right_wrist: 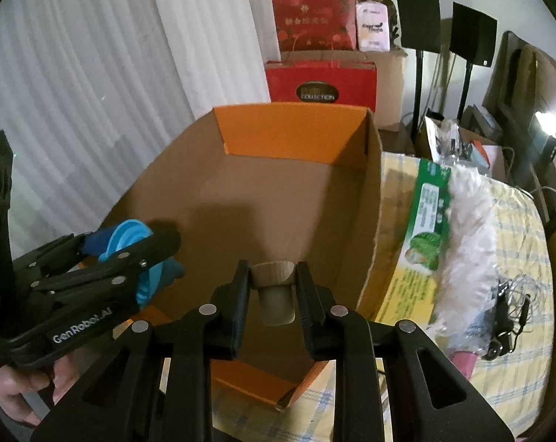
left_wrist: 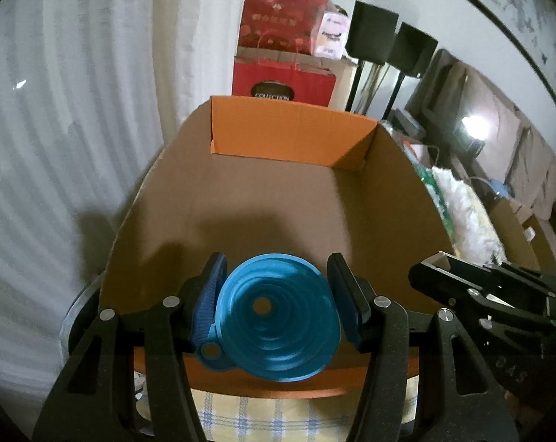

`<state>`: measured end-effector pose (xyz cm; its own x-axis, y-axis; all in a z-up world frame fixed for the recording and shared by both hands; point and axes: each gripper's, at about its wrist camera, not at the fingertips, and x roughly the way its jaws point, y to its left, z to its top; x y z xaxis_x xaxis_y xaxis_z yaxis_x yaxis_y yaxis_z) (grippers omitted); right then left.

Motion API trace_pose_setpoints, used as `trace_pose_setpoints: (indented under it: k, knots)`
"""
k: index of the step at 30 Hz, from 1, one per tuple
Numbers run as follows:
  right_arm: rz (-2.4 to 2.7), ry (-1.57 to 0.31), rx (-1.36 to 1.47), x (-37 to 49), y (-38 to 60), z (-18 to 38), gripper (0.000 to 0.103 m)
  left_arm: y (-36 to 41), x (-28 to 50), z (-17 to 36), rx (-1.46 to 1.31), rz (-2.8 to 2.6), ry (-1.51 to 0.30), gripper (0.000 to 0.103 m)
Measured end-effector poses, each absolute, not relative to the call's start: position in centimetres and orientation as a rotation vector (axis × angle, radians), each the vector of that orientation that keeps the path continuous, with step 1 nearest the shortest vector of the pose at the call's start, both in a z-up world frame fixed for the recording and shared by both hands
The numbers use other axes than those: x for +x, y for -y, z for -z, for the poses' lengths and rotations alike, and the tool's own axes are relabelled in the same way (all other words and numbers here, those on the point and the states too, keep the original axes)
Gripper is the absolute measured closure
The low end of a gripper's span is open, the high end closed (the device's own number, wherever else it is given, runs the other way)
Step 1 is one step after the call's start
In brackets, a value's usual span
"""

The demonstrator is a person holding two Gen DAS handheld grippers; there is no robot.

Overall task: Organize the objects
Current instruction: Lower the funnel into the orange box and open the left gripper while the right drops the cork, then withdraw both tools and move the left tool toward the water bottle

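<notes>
A blue collapsible funnel sits between the blue-padded fingers of my left gripper, which is shut on its rim. It hangs over the near end of an open cardboard box with orange flaps. My right gripper is shut on a wooden-topped cork stopper, held above the same box. In the right wrist view the left gripper with the funnel shows at the left, held by a hand. The right gripper appears at the right edge of the left wrist view.
The box lies on a yellow checked cloth. Right of it are a green printed package, a white fluffy duster and tangled black cables. Red gift bags and black speaker stands stand behind. White curtains hang at the left.
</notes>
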<state>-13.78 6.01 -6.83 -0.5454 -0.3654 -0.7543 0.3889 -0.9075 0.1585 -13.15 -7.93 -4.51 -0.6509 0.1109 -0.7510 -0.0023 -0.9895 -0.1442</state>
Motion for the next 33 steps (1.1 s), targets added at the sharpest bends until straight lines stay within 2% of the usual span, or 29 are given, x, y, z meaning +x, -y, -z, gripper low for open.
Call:
trace_pose_setpoints:
  k: [6,8,12,16,18,20,24,28,33]
  knots:
    - [2.436,-0.068,1.203,-13.6,-5.8,7.8,0.079,7.8,-13.3,5.4,-1.326,-2.792,0.177,0.046]
    - [2.446,-0.078,1.203,-13.4,-5.9,7.8,0.075,7.9,-13.1,5.6,-1.332,-2.797,0.178,0.04]
    - [2.46,-0.067,1.184,-12.8,-6.5,7.4,0.072,8.1,-12.5,5.6,-1.314,-2.848,0.165,0.018]
    - [2.497,-0.071,1.149,-12.1,-7.3,6.4,0.056,8.4,-12.0,5.2,-1.286,-2.873,0.157,0.014]
    - [2.525,-0.066,1.126,-11.8,-7.8,5.7,0.042,8.5,-11.8,4.9,-1.27,-2.879,0.159,0.005]
    - [2.554,-0.054,1.102,-11.4,-8.5,4.9,0.02,8.6,-11.4,4.6,-1.239,-2.892,0.162,0.0]
    - [2.618,-0.045,1.059,-10.8,-10.0,3.6,0.014,8.6,-10.9,3.9,-1.213,-2.922,0.127,0.0]
    - [2.649,0.008,1.041,-10.5,-11.6,2.9,0.0,8.7,-10.5,3.2,-1.185,-2.914,0.15,0.0]
    - [2.715,0.014,1.031,-10.3,-13.6,2.5,0.0,8.4,-9.9,2.4,-1.15,-2.912,0.158,0.0]
